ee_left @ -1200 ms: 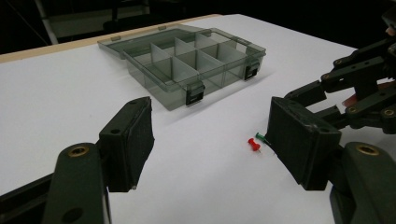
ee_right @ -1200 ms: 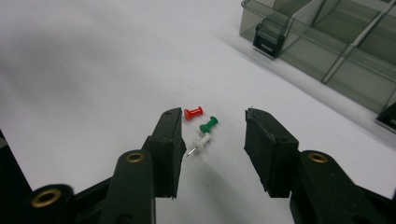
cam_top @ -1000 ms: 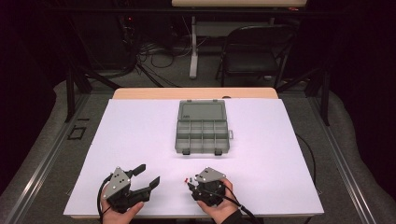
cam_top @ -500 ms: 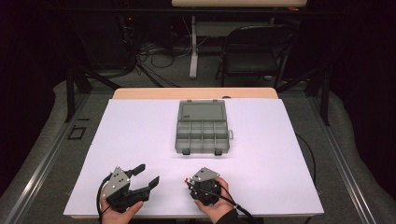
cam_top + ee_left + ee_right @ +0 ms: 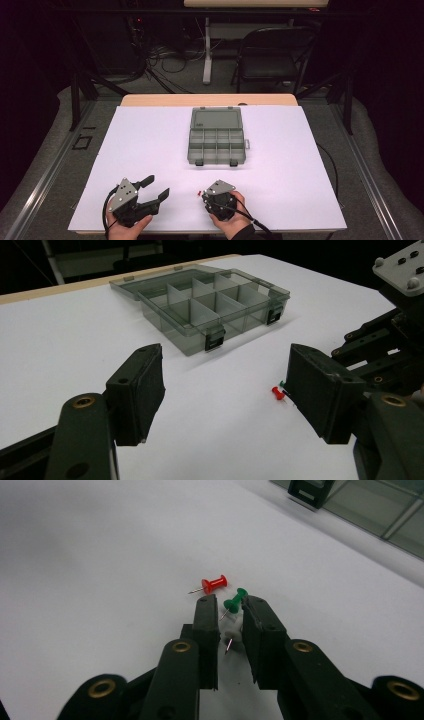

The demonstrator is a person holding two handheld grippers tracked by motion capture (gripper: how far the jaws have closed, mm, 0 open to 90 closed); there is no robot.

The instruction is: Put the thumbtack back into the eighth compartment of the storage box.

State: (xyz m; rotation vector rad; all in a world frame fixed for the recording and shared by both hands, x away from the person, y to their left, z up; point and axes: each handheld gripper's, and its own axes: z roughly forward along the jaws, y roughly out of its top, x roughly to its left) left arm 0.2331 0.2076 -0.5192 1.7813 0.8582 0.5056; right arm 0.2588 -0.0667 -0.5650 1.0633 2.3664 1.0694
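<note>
Right tool (image 5: 230,615) low over pushpins (image 5: 234,601) (jaws closing), left tool (image 5: 225,390) level.

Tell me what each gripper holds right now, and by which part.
The left gripper holds nothing. The right gripper has just been closing around a white pushpin and a green pushpin; a firm grip cannot be told.

Both hand-held black metal grippers, left (image 5: 152,190) and right (image 5: 202,194), are built from jointed linkage bars pinned with brass-coloured rivets. Each carries a grey three-cornered plate dotted with small screws on top. Their fingers (image 5: 140,390) are thick, flat-faced black blocks. A black cable trails from each body. A dark sleeve cuff covers the right wrist.
</note>
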